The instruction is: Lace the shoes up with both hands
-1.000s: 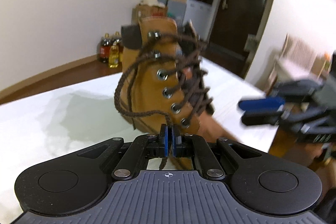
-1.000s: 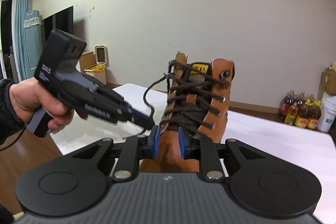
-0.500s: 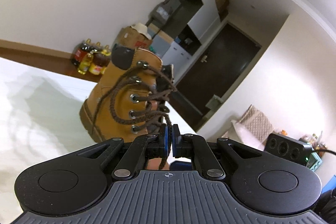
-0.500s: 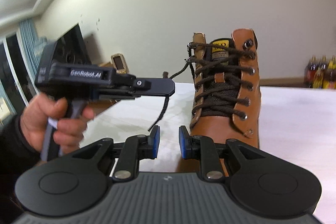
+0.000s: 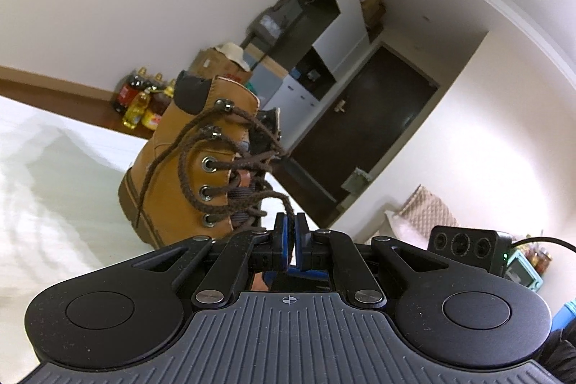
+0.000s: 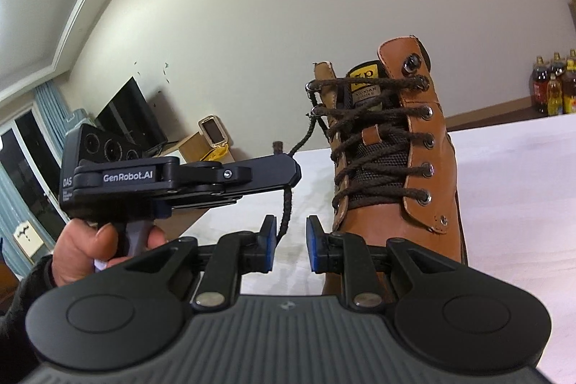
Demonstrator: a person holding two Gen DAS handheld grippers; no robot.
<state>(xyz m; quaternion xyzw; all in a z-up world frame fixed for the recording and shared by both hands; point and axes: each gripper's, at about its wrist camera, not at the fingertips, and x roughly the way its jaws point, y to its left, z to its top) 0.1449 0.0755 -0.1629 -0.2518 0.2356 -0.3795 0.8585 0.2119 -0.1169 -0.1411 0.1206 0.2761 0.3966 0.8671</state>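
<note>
Both wrists have rolled, so the tan boot [image 6: 392, 175] on the white counter [image 6: 511, 189] now looks tilted. The left gripper [image 6: 293, 173] stays clamped on the brown lace [image 6: 287, 204], whose end now hangs between the right gripper [image 6: 291, 240]'s half-open fingers [image 6: 269, 232], ready for a handover.

Soft, even indoor light, sharp focus, strong fisheye bending with dark corners in both views.

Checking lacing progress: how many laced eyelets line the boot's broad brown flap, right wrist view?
5, stacked down the flap: top, second, third, fourth, bottom; others may be hidden.

Both wrist views close, tilted, facing boot [image 5: 187, 168] from opposite sides.
</note>
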